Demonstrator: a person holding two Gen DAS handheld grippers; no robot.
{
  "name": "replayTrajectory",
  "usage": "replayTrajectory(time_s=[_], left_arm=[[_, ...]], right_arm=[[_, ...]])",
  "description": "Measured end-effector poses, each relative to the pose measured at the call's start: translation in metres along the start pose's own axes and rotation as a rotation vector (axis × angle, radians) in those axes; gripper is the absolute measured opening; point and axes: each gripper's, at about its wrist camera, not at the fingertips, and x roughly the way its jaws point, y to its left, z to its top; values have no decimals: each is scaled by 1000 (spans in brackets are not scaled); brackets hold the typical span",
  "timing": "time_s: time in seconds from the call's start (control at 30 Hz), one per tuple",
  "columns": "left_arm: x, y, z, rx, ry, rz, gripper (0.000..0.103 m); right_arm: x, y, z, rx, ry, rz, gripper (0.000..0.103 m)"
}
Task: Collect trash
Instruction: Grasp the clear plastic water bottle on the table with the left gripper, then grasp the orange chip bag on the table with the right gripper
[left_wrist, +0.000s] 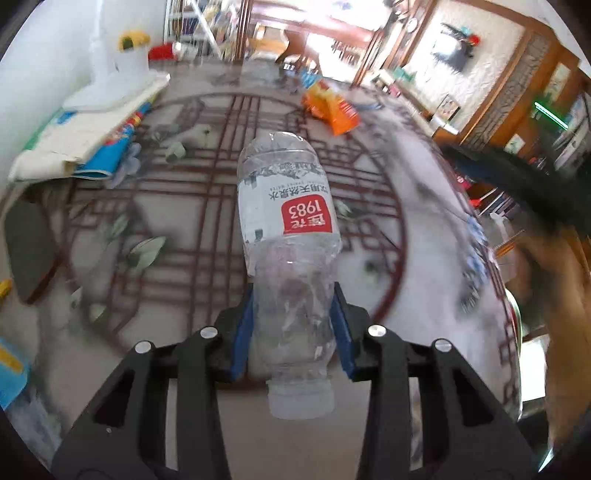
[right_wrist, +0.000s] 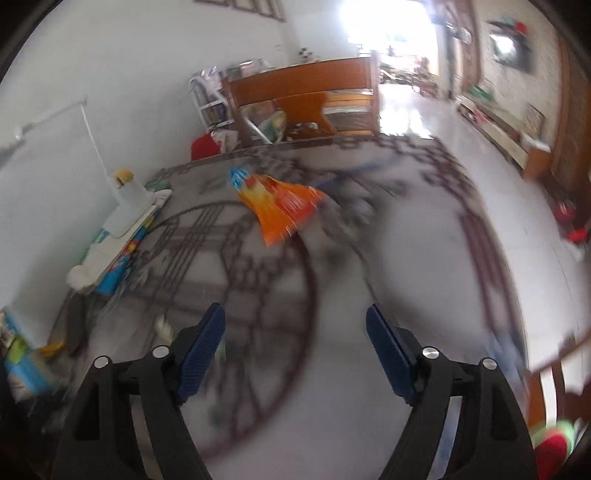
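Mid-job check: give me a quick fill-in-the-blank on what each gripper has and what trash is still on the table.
1. The left gripper is clamped on a clear plastic ____.
2. The bottle's label carries a patch coloured ____.
3. The right gripper holds ____ between its pads.
4. Further off on the patterned table lies a snack wrapper, mostly ____.

Missing words: bottle; red; nothing; orange

Patterned round table (left_wrist: 192, 206) beside a white wall (right_wrist: 155, 74); folded cloth (left_wrist: 85, 122) near its edge; wooden bench (right_wrist: 303, 96) beyond.
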Motion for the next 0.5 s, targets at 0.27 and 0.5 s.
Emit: replayTrajectory(time_s=[0.27,0.5], left_arm=[[1,4,-14,-55,14,-31,37],[10,3,-14,-92,63,-69,38]], right_arm=[[133,45,65,-117,11,-179,79],[180,68,74,-278,82,-367,45]])
